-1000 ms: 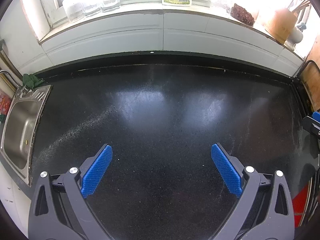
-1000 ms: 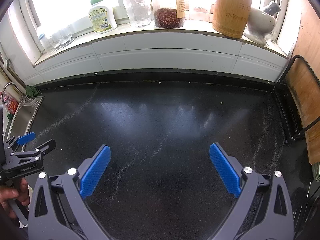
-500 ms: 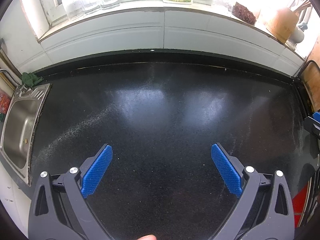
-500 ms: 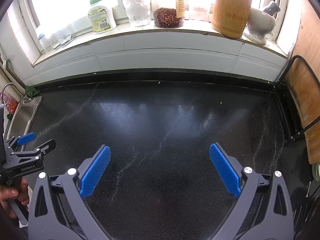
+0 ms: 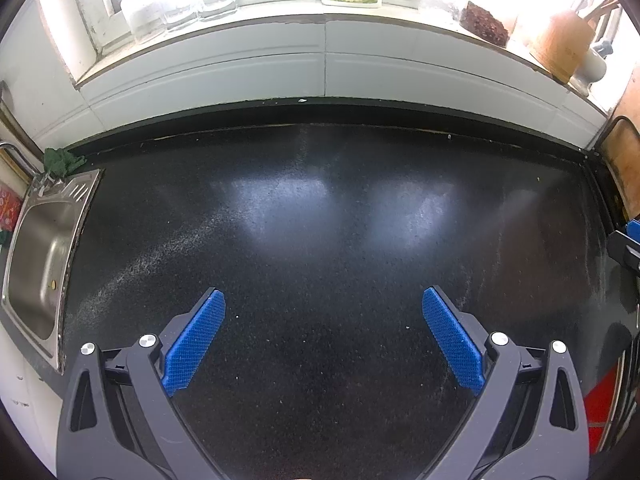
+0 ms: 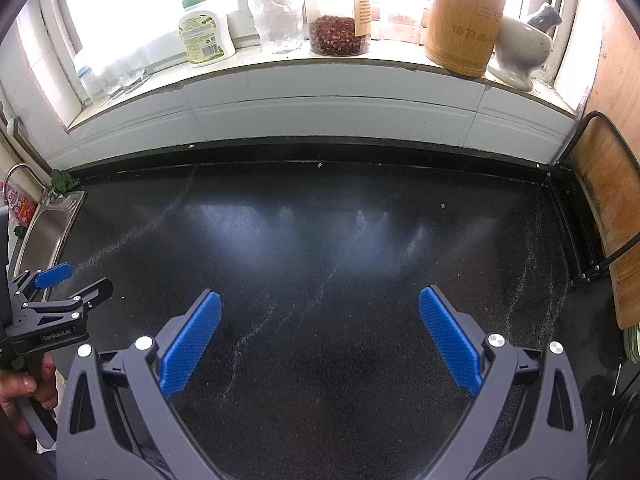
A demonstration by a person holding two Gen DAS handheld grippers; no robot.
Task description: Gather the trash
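Gleaming under window glare, the black speckled surface (image 6: 320,240) spread flat beneath both grippers; the left gripper (image 5: 323,316) and right gripper (image 6: 320,314) held ribbed blue fingers (image 6: 192,344) released, empty; one pale crumb (image 6: 443,205) lay near the back edge

Both wrist views look down and forward over the same dark surface (image 5: 320,240) toward the windowsill (image 6: 320,60), side by side.
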